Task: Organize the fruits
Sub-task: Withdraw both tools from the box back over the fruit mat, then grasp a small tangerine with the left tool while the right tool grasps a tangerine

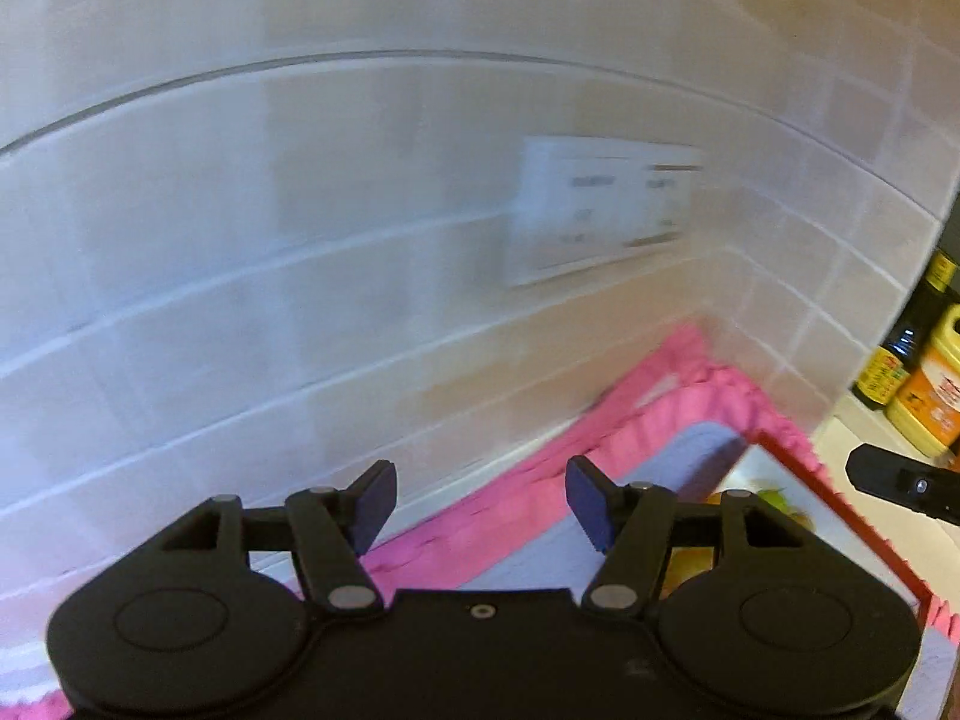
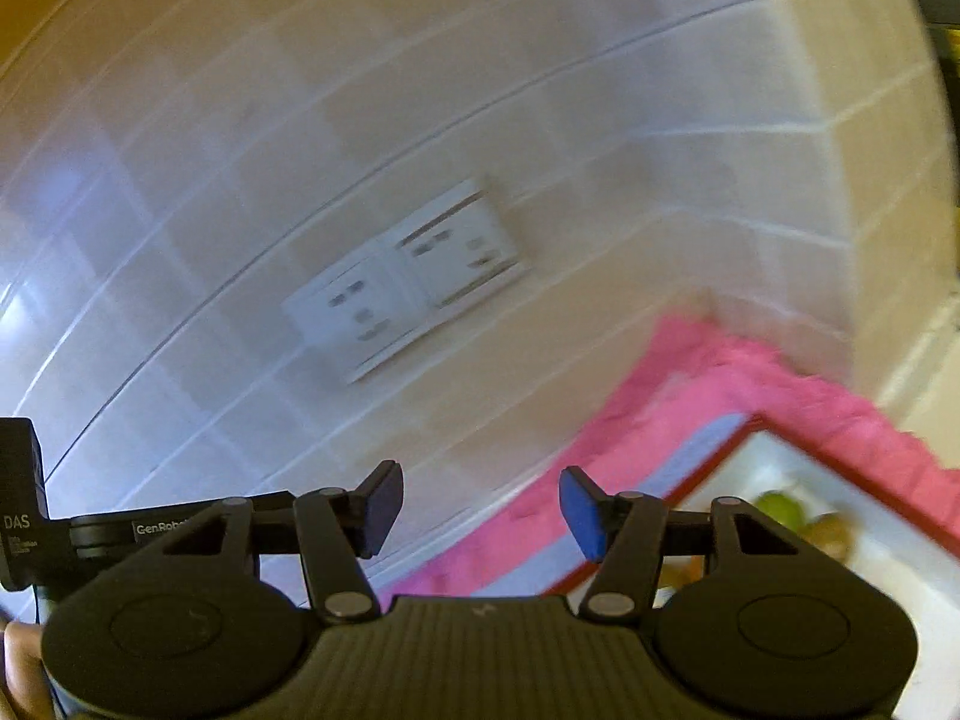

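Note:
My left gripper (image 1: 480, 507) is open and empty, held up facing the tiled wall. My right gripper (image 2: 480, 510) is open and empty too, also facing the wall. A white tray with a red rim (image 2: 840, 456) lies low on the right on a pink cloth (image 2: 708, 372). It holds blurred fruits: a green one (image 2: 780, 507) and a brownish one (image 2: 834, 531). In the left wrist view the tray rim (image 1: 840, 504) and a green fruit (image 1: 774, 498) show behind my right finger. Both views are motion-blurred.
A white double wall socket (image 2: 402, 282) is on the tiled wall, also seen in the left wrist view (image 1: 600, 210). A dark bottle (image 1: 912, 336) and a yellow-orange bottle (image 1: 930, 396) stand at the right. The other gripper's body (image 1: 906, 483) shows at the right edge.

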`<state>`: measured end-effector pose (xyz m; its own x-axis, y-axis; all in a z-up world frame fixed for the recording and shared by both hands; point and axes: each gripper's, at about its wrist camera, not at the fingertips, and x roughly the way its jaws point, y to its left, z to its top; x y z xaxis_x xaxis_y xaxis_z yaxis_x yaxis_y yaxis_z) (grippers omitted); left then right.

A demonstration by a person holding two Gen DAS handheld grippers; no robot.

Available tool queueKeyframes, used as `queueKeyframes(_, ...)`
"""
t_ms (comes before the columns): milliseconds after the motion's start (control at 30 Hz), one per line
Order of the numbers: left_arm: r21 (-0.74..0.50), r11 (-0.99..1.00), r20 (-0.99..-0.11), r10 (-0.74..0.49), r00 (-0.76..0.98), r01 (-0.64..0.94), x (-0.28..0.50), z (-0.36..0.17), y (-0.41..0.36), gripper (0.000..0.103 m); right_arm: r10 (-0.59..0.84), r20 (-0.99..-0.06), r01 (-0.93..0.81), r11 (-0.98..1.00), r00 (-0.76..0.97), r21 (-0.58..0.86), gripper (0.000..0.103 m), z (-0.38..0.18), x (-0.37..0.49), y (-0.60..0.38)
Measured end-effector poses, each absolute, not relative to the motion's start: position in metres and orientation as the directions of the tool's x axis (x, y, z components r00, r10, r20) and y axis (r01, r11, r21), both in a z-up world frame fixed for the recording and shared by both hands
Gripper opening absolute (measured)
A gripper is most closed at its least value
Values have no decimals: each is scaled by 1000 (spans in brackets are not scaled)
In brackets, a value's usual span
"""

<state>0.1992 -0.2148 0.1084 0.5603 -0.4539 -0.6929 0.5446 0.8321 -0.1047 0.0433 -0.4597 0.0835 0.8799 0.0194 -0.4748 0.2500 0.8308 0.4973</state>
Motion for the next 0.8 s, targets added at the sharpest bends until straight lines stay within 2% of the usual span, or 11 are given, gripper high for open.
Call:
queueKeyframes(200, -173, 901, -751, -382, 539, 398, 214, 96, -137, 74, 133, -493, 122, 884, 860, 452, 60, 77, 78, -398)
queueKeyframes(433, -269, 937, -814, -345, 468, 224, 226, 53, -74, 73, 262, -551, -51, 928, 792, 368, 60, 44, 116, -328)
queueKeyframes(567, -250, 942, -827, -329, 456, 226, 216, 26, -62, 66, 317, -603, -98, 925, 732, 366, 54, 9, 135, -302)
queueKeyframes(800, -254, 912, -831, -376, 409, 322, 203, -28, -54, 55, 363, -666, -117, 916, 652, 384, 52, -45, 156, -274)
